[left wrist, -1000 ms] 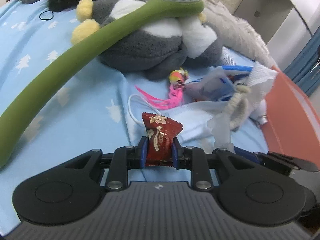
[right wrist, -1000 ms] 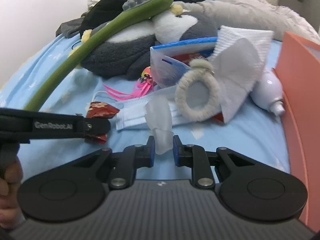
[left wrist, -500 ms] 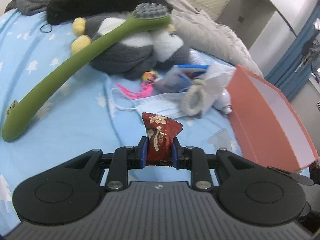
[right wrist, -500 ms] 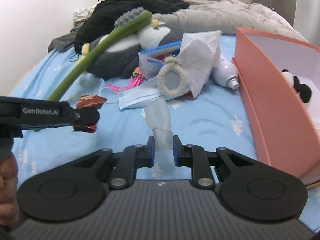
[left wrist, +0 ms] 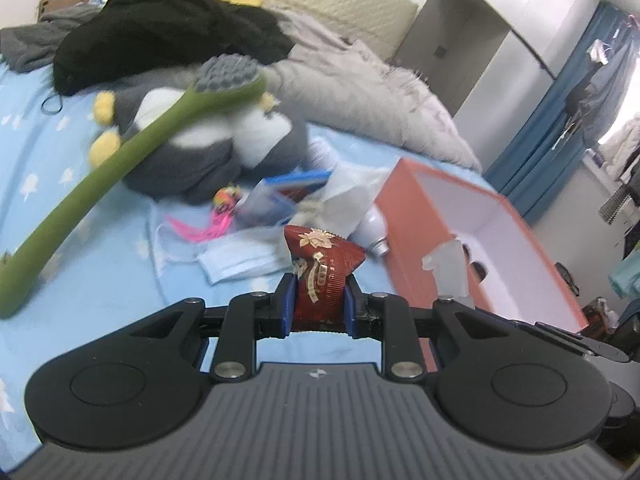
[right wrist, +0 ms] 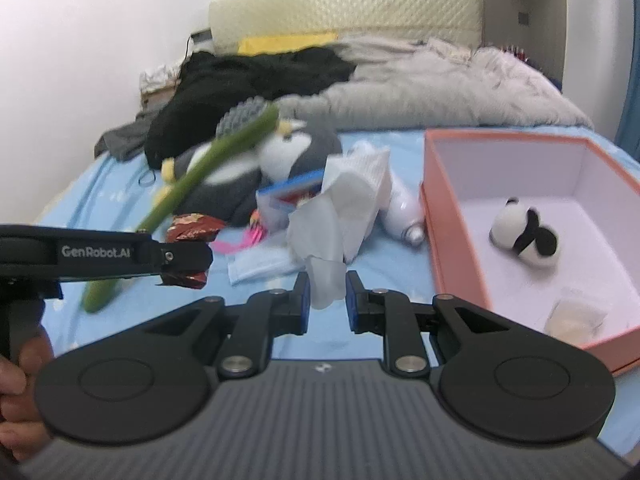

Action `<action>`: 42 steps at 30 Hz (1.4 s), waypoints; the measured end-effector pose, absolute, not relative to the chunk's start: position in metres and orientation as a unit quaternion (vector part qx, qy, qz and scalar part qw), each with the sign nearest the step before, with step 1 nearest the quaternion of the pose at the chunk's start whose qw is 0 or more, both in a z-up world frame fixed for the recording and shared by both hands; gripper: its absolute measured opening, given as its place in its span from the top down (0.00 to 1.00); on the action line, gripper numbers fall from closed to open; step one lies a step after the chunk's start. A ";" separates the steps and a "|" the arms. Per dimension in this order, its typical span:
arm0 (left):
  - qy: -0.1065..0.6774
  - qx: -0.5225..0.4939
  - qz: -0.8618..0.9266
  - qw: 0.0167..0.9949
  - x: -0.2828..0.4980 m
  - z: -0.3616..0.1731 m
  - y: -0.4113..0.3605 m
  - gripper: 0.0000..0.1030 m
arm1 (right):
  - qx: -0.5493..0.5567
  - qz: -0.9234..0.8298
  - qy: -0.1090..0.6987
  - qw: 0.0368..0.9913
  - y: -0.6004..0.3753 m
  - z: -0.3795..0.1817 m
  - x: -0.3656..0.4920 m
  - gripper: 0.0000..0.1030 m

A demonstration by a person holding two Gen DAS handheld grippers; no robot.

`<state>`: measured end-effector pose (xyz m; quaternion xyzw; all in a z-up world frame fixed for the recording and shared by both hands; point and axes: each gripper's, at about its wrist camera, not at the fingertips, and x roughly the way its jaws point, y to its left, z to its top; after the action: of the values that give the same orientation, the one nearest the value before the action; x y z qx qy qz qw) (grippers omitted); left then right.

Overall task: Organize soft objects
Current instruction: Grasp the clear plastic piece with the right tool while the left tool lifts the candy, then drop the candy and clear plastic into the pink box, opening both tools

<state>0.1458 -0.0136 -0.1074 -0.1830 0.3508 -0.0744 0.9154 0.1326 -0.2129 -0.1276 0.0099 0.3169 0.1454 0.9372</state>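
My left gripper (left wrist: 318,300) is shut on a red snack packet (left wrist: 320,264), held up above the blue bedsheet (left wrist: 100,280). In the right wrist view the left gripper (right wrist: 188,268) reaches in from the left with that packet (right wrist: 192,226). My right gripper (right wrist: 327,296) is shut on a translucent whitish soft wrapper (right wrist: 320,248), which also shows in the left wrist view (left wrist: 448,268) in front of the box. An orange box (right wrist: 452,240) with a white inside lies at the right, holding a small panda plush (right wrist: 524,236) and a pale packet (right wrist: 576,312).
A grey penguin plush (left wrist: 208,152) with a long green massage stick (left wrist: 100,176) across it lies mid-bed. Beside it are a face mask (left wrist: 240,260), pink tassel toy (left wrist: 208,224), tissue (right wrist: 360,176) and white bottle (right wrist: 404,212). Black clothing (left wrist: 160,36) and a grey blanket (left wrist: 360,92) lie behind.
Both grippers have risen and drawn back from the pile, each still holding its item. The orange box has come fully into view at the right.
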 end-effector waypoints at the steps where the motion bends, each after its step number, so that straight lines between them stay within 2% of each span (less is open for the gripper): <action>1: 0.348 -0.181 -0.077 0.917 0.146 -0.102 -0.016 0.73 | 0.012 0.145 0.313 0.939 -0.216 -0.122 0.133 0.79; 17: 0.287 -0.142 -0.155 0.934 0.168 -0.004 -0.085 0.72 | 0.010 0.105 0.214 0.971 -0.272 -0.030 0.130 0.78; 23: 0.295 -0.124 -0.185 0.929 0.189 0.007 -0.130 0.73 | 0.019 0.074 0.213 0.974 -0.309 -0.013 0.141 0.78; 42: 0.460 -0.057 -0.213 0.860 0.279 -0.086 -0.254 0.72 | 0.072 -0.010 0.426 0.902 -0.423 -0.134 0.205 0.76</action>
<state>0.2793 -0.2538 -0.0861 -0.0574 0.4598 -0.2128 0.8602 0.2051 -0.4227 -0.1339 0.0723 0.4256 -0.0103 0.9020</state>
